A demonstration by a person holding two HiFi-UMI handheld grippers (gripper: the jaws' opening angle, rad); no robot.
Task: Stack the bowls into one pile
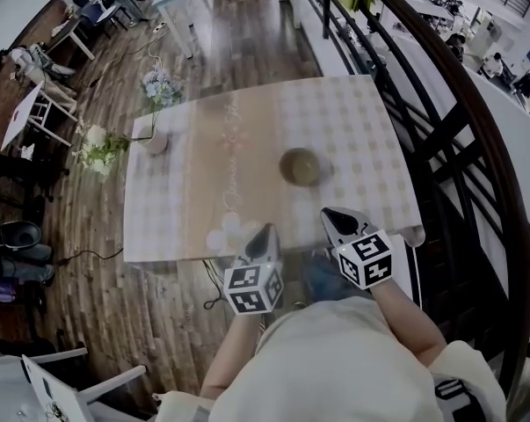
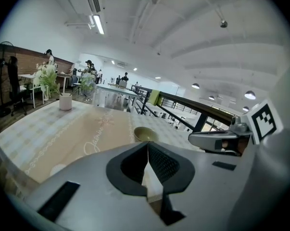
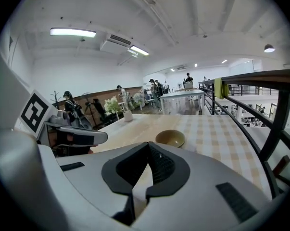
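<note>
1. At the table's (image 1: 247, 130) left side: a small pale vase (image 1: 156, 141) stands on the checked cloth, with flower sprays leaning out past the table's left edge.
2. Over the table's near edge, left of middle: the left gripper (image 1: 266, 231). It points forward across the table and tilts nose-down, with its marker cube (image 1: 254, 288) turned up toward the head camera. The forearm runs straight back from it to the person's body.
3. Left gripper view: the jaws are pressed together at the tips (image 2: 147, 143), pad to pad, with nothing between them.
4. On the table, right of centre and clear of every edge: the bowl (image 1: 300, 166), olive-tan and upright, mouth up. It reads as a single pile, but I cannot count how many bowls are nested in it. It lies ahead of both grippers and neither touches it.
5. Over the table's near edge, right of middle: the right gripper (image 1: 330, 214). It sits beside the left one without touching it and has the same forward, downward tilt. Its cube (image 1: 366, 259) faces up, and a pale sleeve sits behind the wrist.
6. Right gripper view: the jaws are closed tip to tip (image 3: 147, 144) and empty, with the bowl (image 3: 170, 138) just beyond them.
7. Past the table's right edge: a dark curved railing (image 1: 440, 148).
</note>
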